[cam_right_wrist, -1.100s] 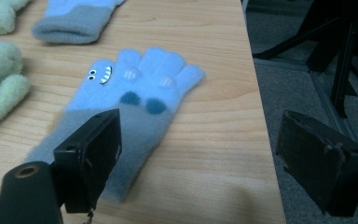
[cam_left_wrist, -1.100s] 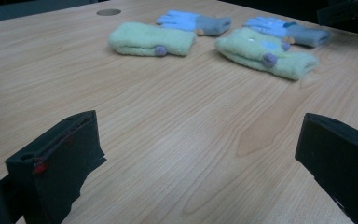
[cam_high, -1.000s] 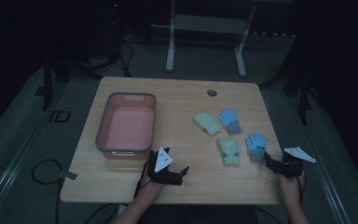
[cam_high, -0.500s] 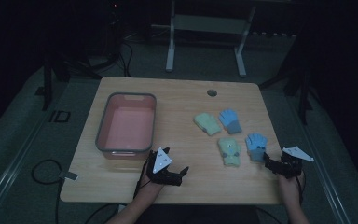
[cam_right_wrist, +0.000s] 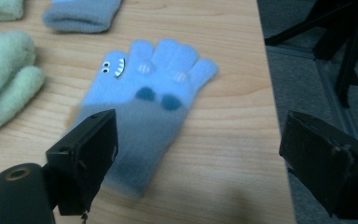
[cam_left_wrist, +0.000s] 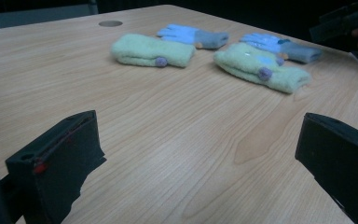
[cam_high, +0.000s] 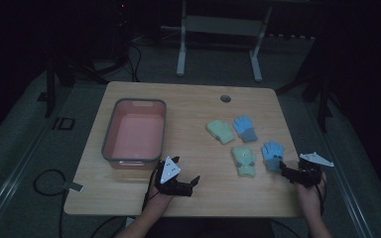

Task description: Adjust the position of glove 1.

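Right gripper, jaws apart, is hovering over the blue glove at centre frame, near the table edge. Left gripper is idling, jaws apart. Risk: closing off-centre is likely pinching only loose fleece, causing slippage.

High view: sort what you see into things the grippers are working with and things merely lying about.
In the job: near blue glove, right gripper, other blue glove, two green gloves, pink tub, left gripper.
Lying about: floor cable, metal stand.
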`<state>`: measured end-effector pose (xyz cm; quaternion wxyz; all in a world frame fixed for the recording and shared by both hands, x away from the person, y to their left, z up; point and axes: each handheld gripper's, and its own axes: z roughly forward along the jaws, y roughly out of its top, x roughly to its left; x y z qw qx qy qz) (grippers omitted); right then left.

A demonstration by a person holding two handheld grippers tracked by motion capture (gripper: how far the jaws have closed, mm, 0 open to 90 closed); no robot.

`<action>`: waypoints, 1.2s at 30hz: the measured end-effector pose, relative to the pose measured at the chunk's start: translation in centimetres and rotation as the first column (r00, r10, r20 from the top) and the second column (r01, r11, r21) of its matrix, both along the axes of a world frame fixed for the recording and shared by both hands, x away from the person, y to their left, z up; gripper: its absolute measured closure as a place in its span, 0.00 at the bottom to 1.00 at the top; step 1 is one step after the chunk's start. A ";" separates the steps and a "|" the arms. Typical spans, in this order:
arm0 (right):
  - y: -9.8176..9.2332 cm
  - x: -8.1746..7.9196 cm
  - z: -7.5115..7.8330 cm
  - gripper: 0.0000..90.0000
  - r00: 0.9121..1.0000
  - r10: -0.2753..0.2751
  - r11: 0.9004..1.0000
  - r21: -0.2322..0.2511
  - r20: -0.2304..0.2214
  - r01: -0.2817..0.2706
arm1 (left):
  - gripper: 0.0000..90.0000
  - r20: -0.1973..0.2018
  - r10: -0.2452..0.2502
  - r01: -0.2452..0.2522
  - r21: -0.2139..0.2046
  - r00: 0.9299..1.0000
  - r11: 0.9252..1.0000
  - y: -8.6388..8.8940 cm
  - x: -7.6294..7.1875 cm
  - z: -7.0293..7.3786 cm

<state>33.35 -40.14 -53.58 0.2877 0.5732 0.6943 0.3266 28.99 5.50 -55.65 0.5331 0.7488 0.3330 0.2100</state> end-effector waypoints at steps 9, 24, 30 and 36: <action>0.0 0.5 1.9 0.15 1.000 -0.022 1.000 0.001 0.016 0.022 | 0.00 0.011 -0.009 0.009 0.022 1.000 1.000 -0.2 -0.1 0.0; 2.1 1.7 4.6 0.12 0.996 0.050 0.998 -0.025 0.072 -0.049 | 0.00 0.012 -0.011 0.011 0.021 1.000 1.000 -0.2 -0.1 0.0; 3.0 2.5 5.7 0.14 0.993 0.085 0.996 -0.010 0.086 -0.085 | 0.00 0.013 -0.011 0.010 0.022 1.000 1.000 -0.2 -0.1 0.0; 4.0 3.3 6.5 0.15 0.989 0.121 0.993 -0.023 0.091 -0.119 | 0.00 0.013 -0.012 0.011 0.020 1.000 1.000 -0.2 -0.1 0.0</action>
